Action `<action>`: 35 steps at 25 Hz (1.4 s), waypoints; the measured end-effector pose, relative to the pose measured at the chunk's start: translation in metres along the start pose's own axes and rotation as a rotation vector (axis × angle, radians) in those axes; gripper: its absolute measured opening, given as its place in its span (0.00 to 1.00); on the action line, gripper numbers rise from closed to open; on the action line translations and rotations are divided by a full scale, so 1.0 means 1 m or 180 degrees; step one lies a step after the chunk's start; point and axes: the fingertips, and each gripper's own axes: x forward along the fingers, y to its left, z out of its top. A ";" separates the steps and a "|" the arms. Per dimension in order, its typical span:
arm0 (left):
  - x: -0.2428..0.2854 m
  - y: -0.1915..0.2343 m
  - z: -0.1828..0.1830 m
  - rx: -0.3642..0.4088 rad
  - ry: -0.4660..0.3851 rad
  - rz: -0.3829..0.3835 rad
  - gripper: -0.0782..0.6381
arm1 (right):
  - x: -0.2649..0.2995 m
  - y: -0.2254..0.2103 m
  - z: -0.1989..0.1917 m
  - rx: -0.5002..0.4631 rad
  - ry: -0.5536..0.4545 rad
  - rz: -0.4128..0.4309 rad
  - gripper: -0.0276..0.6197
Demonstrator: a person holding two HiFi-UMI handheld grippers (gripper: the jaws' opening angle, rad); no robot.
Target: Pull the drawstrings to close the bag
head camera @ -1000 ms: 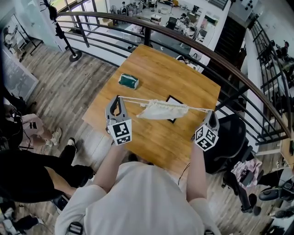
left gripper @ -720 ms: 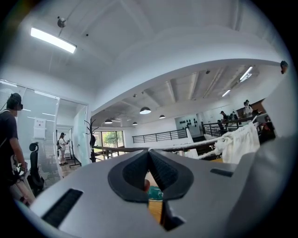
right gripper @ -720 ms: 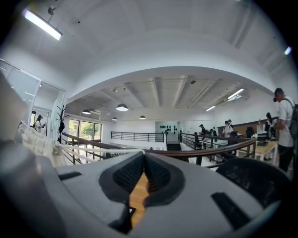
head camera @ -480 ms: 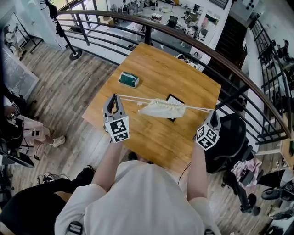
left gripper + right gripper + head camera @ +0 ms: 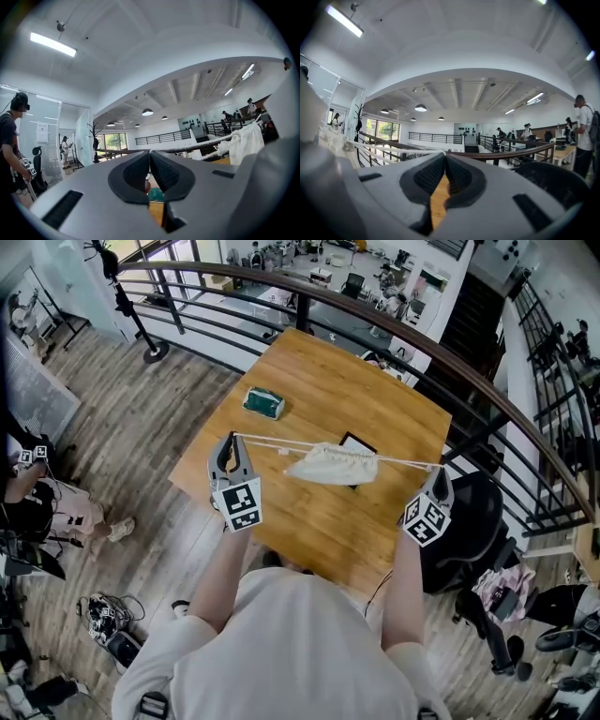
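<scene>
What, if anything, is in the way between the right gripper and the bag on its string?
Nothing visible. The drawstring runs taut and unobstructed from the right gripper to the bag, which hangs above the table. The green item lies on the table's far left, well off that line.

Crinkled off-white cloth drawstring bag (image 5: pixel 333 465) left of the right gripper (image 5: pixel 437 470), twisted matt drawstrings (image 5: pixel 403 462) at its ribbed black rubber pads (image 5: pixel 427 177), smooth matt wooden table (image 5: pixel 328 381) beneath, dark metal railing (image 5: pixel 375 315) beyond.

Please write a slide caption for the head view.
A white bag hangs on its taut drawstrings above a wooden table.
</scene>
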 end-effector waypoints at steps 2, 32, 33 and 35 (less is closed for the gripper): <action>-0.001 0.001 -0.002 -0.0018 0.0019 -0.0009 0.11 | 0.000 -0.002 -0.001 0.0007 0.0007 -0.0017 0.06; 0.025 -0.008 -0.014 -0.0120 0.0149 -0.0384 0.10 | -0.007 0.019 -0.005 -0.0129 0.0105 0.0226 0.05; 0.025 -0.009 -0.013 -0.0140 0.0140 -0.0400 0.10 | -0.008 0.020 -0.002 -0.0135 0.0086 0.0238 0.05; 0.027 -0.011 -0.010 -0.0161 0.0122 -0.0435 0.10 | -0.010 0.023 0.004 -0.0146 0.0048 0.0274 0.05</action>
